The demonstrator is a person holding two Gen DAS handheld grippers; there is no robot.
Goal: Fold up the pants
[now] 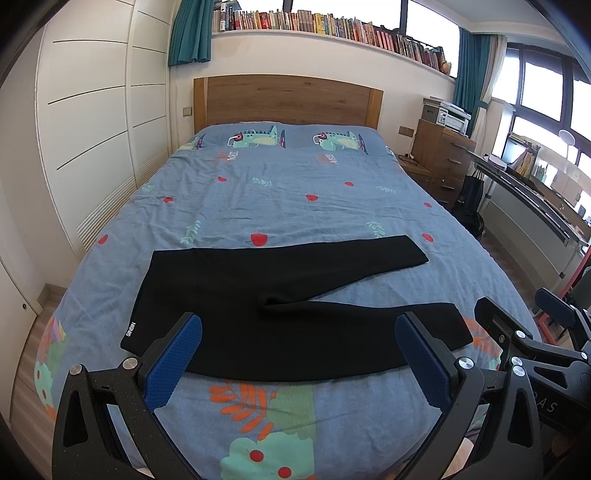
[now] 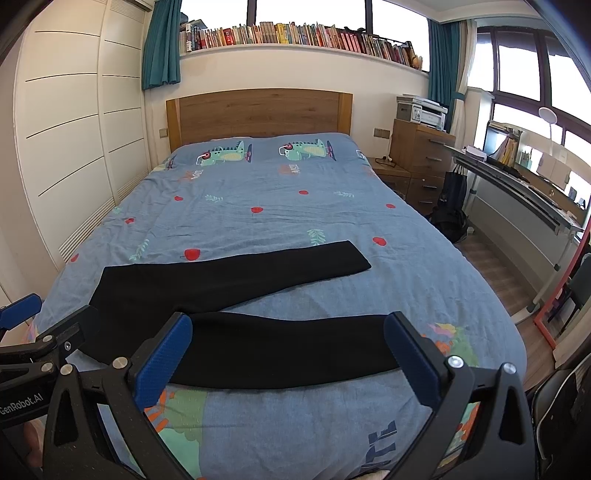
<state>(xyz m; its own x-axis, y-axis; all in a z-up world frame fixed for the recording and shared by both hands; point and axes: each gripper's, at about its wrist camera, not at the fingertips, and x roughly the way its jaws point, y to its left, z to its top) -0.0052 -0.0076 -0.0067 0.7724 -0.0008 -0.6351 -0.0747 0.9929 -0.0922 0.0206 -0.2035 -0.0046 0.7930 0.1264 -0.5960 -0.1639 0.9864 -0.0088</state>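
Black pants (image 1: 236,295) lie flat on the blue patterned bed (image 1: 295,192), waistband to the left, both legs spread apart toward the right. They also show in the right wrist view (image 2: 236,325). My left gripper (image 1: 299,332) is open and empty, held above the near leg and the waist area. My right gripper (image 2: 288,332) is open and empty, held above the near leg. The right gripper's body shows at the right edge of the left wrist view (image 1: 532,332).
A wooden headboard (image 1: 288,99) stands at the far end. White wardrobes (image 1: 92,129) line the left side. A wooden dresser with a printer (image 1: 443,147) and a desk (image 1: 535,192) stand to the right. A bookshelf (image 1: 332,26) runs above.
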